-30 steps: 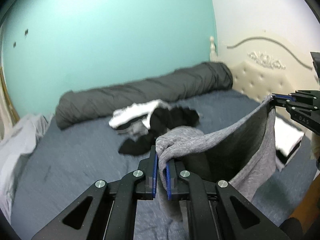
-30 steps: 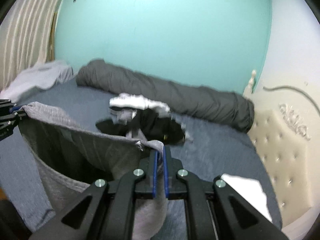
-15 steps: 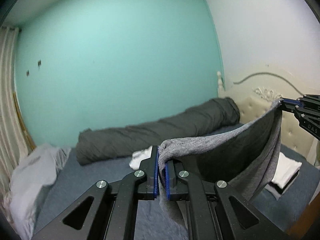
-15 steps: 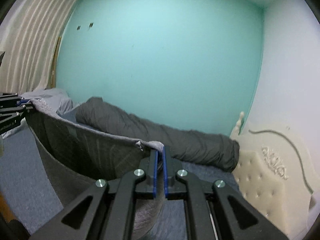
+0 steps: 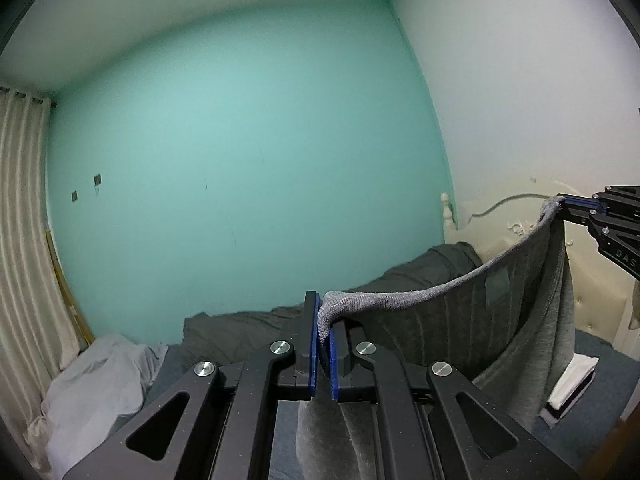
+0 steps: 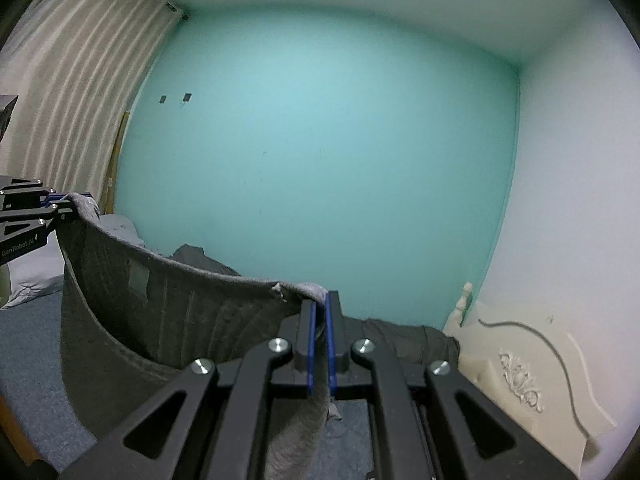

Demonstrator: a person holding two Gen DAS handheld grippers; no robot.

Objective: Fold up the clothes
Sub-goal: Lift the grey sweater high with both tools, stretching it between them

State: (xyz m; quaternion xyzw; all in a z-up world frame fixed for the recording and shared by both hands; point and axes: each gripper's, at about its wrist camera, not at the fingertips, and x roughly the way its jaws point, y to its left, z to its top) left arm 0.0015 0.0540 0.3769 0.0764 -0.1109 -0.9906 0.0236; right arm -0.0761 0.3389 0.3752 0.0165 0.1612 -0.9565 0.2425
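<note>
A grey knit garment (image 5: 460, 332) hangs stretched in the air between my two grippers, with its inner side and a label facing the cameras. In the left wrist view my left gripper (image 5: 323, 312) is shut on one top corner. At the right edge of that view my right gripper (image 5: 561, 202) pinches the other corner. In the right wrist view my right gripper (image 6: 320, 300) is shut on the garment (image 6: 160, 320) at its top hem. My left gripper (image 6: 66, 201) holds the far corner at the left. The top hem sags a little between them, and the cloth hangs down past both grippers.
Below lies a bed with a blue sheet (image 6: 24, 344), a rolled dark grey duvet (image 5: 248, 328) along the teal wall and a light grey pillow (image 5: 92, 380). A folded white cloth (image 5: 572, 376) lies near the cream headboard (image 6: 520, 364). A curtain (image 5: 20, 248) hangs at the left.
Both grippers have risen with the garment held between them. The bed has sunk low in both views, and the pile of black and white clothes has dropped out of sight.
</note>
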